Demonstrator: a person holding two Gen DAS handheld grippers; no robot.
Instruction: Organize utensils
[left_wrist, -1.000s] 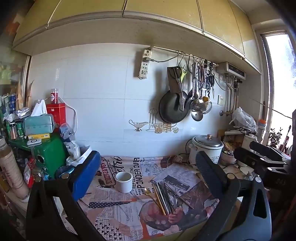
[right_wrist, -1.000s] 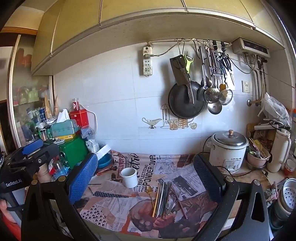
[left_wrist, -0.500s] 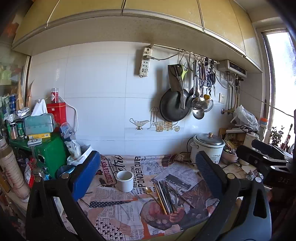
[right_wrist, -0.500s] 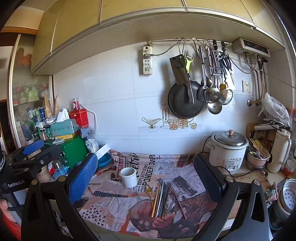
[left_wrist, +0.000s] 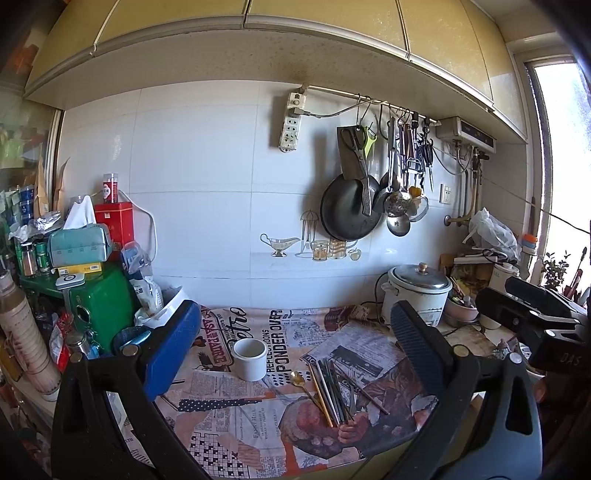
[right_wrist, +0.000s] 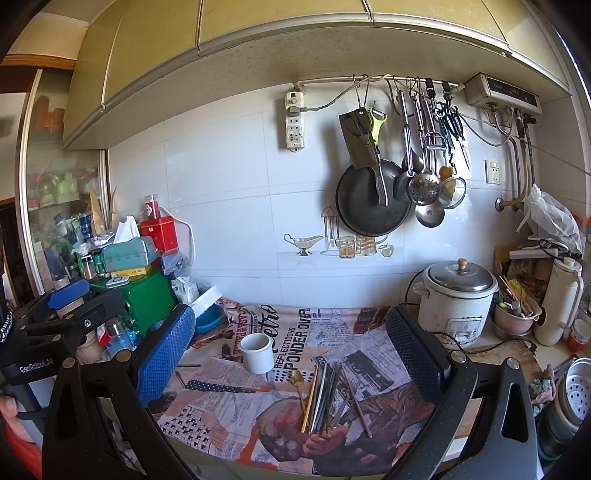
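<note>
A loose pile of utensils (left_wrist: 334, 387), with dark and gold sticks and a gold spoon (left_wrist: 297, 378), lies on the newspaper-print cloth (left_wrist: 229, 417). A white cup (left_wrist: 250, 353) stands upright just left of it. The pile (right_wrist: 327, 395) and the cup (right_wrist: 257, 352) also show in the right wrist view. My left gripper (left_wrist: 295, 347) is open and empty, held back from the counter. My right gripper (right_wrist: 291, 343) is open and empty too, at a similar distance. Each gripper shows at the edge of the other's view.
A white rice cooker (right_wrist: 456, 301) stands at the back right beside a pink bowl of tools (right_wrist: 515, 314) and a thermos (right_wrist: 559, 299). A green box (left_wrist: 101, 306) with stacked clutter fills the left. Pans and ladles (left_wrist: 369, 206) hang on the wall rail.
Both views have shifted very slightly; the grippers stay open and the utensils and cup have not moved.
</note>
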